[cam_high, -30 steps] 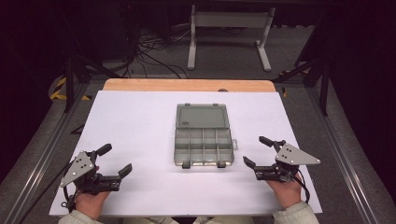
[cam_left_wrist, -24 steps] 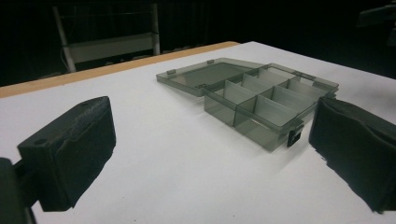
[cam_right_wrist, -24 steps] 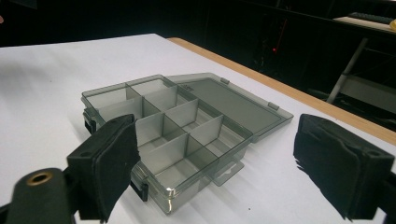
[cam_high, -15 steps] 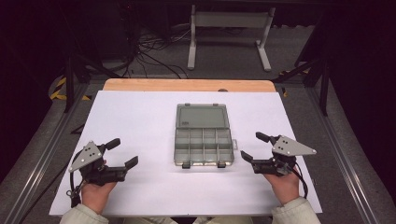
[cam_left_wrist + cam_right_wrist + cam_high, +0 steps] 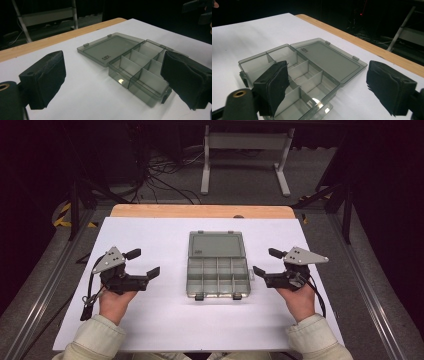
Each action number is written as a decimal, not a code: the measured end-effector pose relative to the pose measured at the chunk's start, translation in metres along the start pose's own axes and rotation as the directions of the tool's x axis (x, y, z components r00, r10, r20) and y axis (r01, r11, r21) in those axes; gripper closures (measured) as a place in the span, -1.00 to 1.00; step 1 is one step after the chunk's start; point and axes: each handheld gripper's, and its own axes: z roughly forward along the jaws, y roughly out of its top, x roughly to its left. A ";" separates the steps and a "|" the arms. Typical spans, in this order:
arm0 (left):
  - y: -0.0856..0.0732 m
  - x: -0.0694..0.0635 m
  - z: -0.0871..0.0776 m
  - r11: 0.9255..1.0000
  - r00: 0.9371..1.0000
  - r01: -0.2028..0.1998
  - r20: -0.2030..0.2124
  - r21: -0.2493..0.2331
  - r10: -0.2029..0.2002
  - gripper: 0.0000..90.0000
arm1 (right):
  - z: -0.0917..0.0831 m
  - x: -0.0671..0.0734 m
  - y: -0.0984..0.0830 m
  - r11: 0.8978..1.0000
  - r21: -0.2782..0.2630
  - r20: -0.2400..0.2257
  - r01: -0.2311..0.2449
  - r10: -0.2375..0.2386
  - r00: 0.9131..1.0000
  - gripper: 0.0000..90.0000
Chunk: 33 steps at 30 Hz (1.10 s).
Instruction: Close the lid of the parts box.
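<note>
A smoky grey plastic compartment box (image 5: 218,270) lies open mid-table, its lid (image 5: 218,244) flat on the far side and its several compartments empty. My left gripper (image 5: 143,262) hovers to the left of it, open, with nothing between the jaws, which have just been closing a little. In the left gripper view the box (image 5: 140,72) lies ahead between the black pads (image 5: 45,77). My right gripper (image 5: 265,261) hovers at the box's right side, open and empty. The right gripper view looks over the box (image 5: 312,75) with one pad (image 5: 274,85) in front of the compartments.
White sheet (image 5: 165,320) covers the table; a wooden strip (image 5: 200,211) runs along its far edge. Beyond it a metal stand (image 5: 245,150) and cables (image 5: 160,175) sit on the floor. Metal rails (image 5: 370,290) flank both sides.
Both hands have moved away from the person and inward toward the box, rising slightly. The box has not moved.
</note>
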 end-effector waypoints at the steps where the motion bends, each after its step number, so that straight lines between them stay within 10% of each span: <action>1: 0.002 0.002 0.004 1.000 1.000 -0.006 0.001 0.008 0.006 -0.85 | 0.002 -0.002 0.001 1.000 0.006 0.001 -0.004 0.004 1.000 -0.59; 33: 0.025 0.046 0.077 0.994 0.999 0.035 0.000 0.104 -0.035 -0.83 | 0.059 -0.054 0.009 0.990 0.115 0.005 -0.080 0.080 0.997 -0.56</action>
